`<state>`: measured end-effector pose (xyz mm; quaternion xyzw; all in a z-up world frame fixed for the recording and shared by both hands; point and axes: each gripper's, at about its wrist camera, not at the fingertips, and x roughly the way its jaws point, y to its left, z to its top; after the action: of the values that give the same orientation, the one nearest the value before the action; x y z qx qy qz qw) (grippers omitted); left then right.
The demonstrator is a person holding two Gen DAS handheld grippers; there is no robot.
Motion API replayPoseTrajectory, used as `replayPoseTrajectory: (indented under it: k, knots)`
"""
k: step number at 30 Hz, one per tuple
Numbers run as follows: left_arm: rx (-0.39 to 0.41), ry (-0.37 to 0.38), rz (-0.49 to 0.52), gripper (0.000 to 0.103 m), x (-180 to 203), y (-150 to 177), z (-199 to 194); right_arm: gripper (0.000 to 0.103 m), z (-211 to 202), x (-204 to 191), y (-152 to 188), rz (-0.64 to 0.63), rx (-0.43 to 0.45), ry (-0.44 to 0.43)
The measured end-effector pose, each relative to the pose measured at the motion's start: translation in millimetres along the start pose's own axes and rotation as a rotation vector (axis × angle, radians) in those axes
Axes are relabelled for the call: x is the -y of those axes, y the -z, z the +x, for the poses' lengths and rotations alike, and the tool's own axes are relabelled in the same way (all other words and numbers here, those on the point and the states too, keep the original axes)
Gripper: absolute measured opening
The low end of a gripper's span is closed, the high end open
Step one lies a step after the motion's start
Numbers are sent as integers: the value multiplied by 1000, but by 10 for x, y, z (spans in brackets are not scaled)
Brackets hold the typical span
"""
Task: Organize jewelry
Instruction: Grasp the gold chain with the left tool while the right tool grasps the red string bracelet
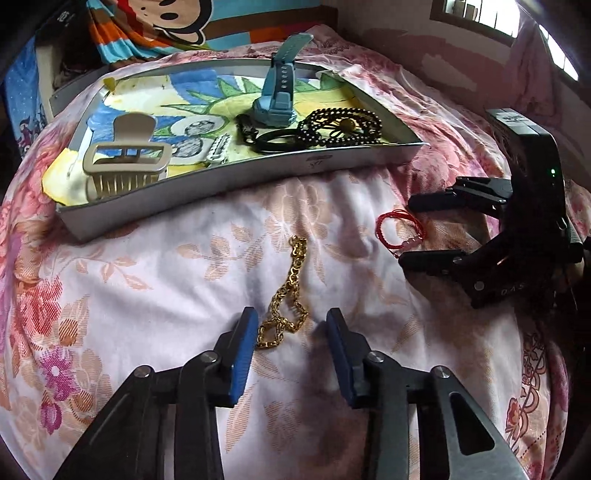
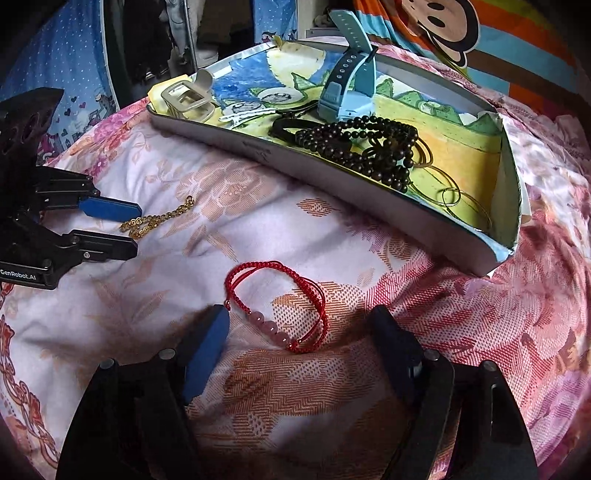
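Observation:
A gold chain bracelet lies on the floral bedspread; it also shows in the right wrist view. My left gripper is open, its jaws either side of the chain's near end. A red cord bracelet with pink beads lies on the bedspread; it also shows in the left wrist view. My right gripper is open around it, empty. A grey tray holds a blue watch, a black bead necklace, a beige hair claw and a white hair clip.
The tray stands on the bed behind both bracelets, with thin gold rings at its right end. A monkey-print cushion lies beyond it. The soft bedspread is uneven.

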<state>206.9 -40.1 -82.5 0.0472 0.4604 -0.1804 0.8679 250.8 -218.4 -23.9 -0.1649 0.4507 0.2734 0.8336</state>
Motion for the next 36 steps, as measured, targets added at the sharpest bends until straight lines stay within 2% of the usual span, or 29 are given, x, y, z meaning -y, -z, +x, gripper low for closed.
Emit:
replayPoseTrajectory:
  k: [5, 15, 21, 23, 28, 30, 32, 33, 36]
  knots:
    - [5, -18, 2, 32, 12, -1, 12, 64, 13, -22, 9, -3, 2, -6]
    - [8, -19, -10, 25, -12, 10, 13, 56, 27, -26, -1, 0, 6, 2]
    - [10, -22, -11, 23, -22, 12, 2, 44, 26, -38, 1, -2, 8, 2]
    - [11, -31, -6, 22, -14, 11, -6, 37, 23, -44, -2, -6, 9, 0]
    - [17, -59, 13, 21, 40, 4, -27, 29, 15, -62, -7, -15, 9, -16]
    - [18, -70, 19, 21, 63, -2, -35, 24, 9, -75, -6, -19, 10, -21]
    - [21, -76, 20, 21, 74, -3, -45, 13, 2, -97, -10, -29, 11, -19]
    - [24, -81, 20, 20, 75, -4, -53, 11, 1, -114, -10, -35, 11, -18]
    - [37, -97, 17, 20, 77, -6, -81, 9, -15, -180, -17, -64, 16, 14]
